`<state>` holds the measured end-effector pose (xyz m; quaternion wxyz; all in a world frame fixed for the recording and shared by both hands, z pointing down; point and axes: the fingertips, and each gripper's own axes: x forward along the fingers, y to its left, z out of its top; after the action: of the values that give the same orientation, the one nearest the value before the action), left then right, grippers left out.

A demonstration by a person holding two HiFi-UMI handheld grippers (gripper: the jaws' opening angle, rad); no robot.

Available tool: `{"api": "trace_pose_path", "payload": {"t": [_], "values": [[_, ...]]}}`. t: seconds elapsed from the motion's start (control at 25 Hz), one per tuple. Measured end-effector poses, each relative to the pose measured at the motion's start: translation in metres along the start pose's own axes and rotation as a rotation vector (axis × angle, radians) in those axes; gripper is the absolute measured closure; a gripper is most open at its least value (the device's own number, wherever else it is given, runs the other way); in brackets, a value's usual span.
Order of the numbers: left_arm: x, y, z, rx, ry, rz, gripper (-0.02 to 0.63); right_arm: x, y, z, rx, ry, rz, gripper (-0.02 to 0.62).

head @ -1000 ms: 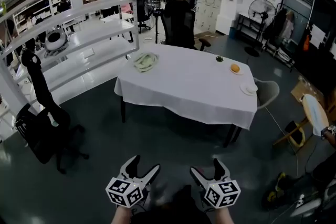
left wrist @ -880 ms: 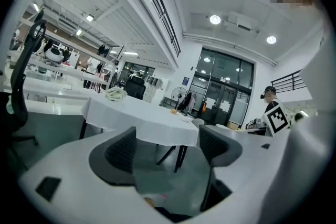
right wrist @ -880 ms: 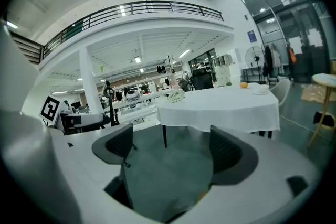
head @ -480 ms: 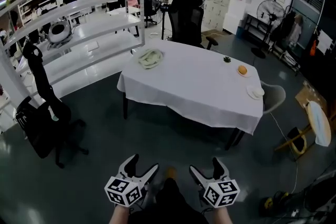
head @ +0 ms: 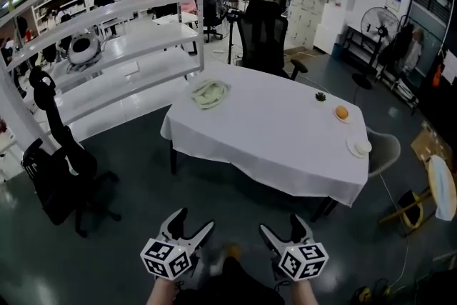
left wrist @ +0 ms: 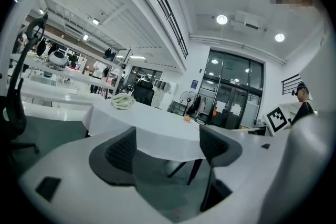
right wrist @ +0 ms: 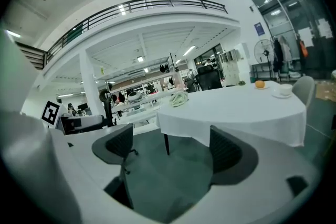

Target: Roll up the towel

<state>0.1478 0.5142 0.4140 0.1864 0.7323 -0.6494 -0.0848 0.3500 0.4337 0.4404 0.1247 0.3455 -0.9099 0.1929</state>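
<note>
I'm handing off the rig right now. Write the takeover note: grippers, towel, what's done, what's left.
Left gripper: open, empty.
Right gripper: open, empty. Both are held low, well short of the table.
Towel: crumpled in a heap near the table's far left corner, untouched.
Done: nothing on the towel yet.
Left: get to the table, spread the towel flat, roll it up.

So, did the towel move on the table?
No. The towel lies at the same far left corner of the white table as before; only the camera's view shifted.
</note>
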Motion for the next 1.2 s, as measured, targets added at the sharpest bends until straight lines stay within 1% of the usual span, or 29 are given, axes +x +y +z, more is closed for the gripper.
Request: {"api": "trace_pose_path", "payload": {"t": [0.16, 0.48, 0.8, 1.04, 1.2], "values": [[0.036, 0.015, 0.019, -0.004, -0.023, 0.022, 0.221, 0.031, -0.023, 0.026, -0.007, -0.004, 0.005, 0.140], [0.090, 0.026, 0.036, -0.014, -0.028, 0.032, 0.221, 0.073, -0.057, 0.065, -0.018, -0.013, 0.011, 0.141], [0.135, 0.044, 0.042, -0.014, -0.024, 0.038, 0.221, 0.114, -0.083, 0.080, -0.027, 0.002, 0.017, 0.141], [0.163, 0.063, 0.055, -0.006, -0.059, 0.060, 0.221, 0.145, -0.097, 0.098, -0.048, -0.013, 0.034, 0.141], [0.176, 0.066, 0.055, 0.008, -0.065, 0.060, 0.221, 0.158, -0.102, 0.098, -0.060, -0.008, 0.056, 0.141]]}}
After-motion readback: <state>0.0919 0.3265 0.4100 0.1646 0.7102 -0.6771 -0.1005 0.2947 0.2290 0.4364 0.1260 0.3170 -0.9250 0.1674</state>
